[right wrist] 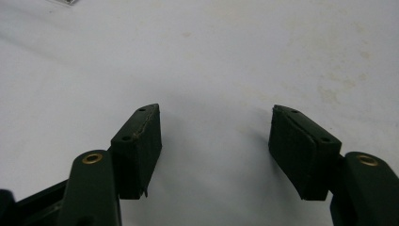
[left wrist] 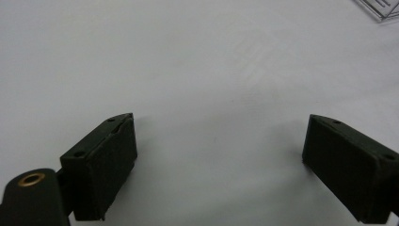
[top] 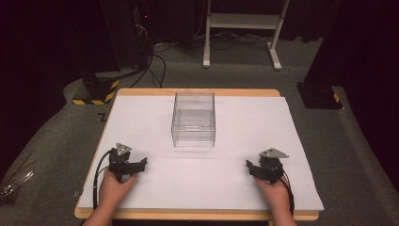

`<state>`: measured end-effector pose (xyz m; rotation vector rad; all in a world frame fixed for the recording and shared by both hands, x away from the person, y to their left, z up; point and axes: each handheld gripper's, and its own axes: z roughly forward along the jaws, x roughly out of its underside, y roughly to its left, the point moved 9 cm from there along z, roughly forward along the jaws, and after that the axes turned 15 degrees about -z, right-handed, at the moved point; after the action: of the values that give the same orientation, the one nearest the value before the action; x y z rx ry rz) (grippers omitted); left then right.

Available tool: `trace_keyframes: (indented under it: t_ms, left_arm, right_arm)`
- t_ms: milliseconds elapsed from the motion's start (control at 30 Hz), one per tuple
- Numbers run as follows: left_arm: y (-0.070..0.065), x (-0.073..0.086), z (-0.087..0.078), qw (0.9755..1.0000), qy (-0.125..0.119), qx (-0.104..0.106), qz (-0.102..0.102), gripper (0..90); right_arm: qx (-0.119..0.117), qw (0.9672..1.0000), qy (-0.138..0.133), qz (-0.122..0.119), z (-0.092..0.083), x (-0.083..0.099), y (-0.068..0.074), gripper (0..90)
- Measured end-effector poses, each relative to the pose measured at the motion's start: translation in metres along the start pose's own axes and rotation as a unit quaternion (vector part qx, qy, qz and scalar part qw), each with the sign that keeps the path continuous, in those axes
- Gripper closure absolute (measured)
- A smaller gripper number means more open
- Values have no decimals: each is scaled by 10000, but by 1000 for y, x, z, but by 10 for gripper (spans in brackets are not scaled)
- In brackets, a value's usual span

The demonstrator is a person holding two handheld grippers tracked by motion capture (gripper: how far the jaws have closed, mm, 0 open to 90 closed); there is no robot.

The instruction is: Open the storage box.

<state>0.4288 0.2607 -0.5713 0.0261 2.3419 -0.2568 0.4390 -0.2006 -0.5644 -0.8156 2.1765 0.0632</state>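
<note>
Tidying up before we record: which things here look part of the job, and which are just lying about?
Likely in use: clear box; left tool; right tool; white table sheet.

Lying about: white stand; yellow-black base; floor cables.

I see a clear plastic open-topped box [top: 193, 119] standing empty on the white sheet-covered wooden surface [top: 244, 174], toward its far middle edge.

Table [top: 282, 136] white on top, tan wood edge. Box [top: 193, 119] clear. Both grippers black, grey plates. Floor [top: 56, 141] grey. Post base [top: 96, 92] yellow-black striped.
</note>
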Motion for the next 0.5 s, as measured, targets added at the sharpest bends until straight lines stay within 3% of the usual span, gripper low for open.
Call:
trace_keyframes:
  t_ms: [500]
  left_arm:
    - [0,0,0,10000,4,4,-5,108]
  right_arm:
    - [15,10000,0,-7,0,0,0,352]
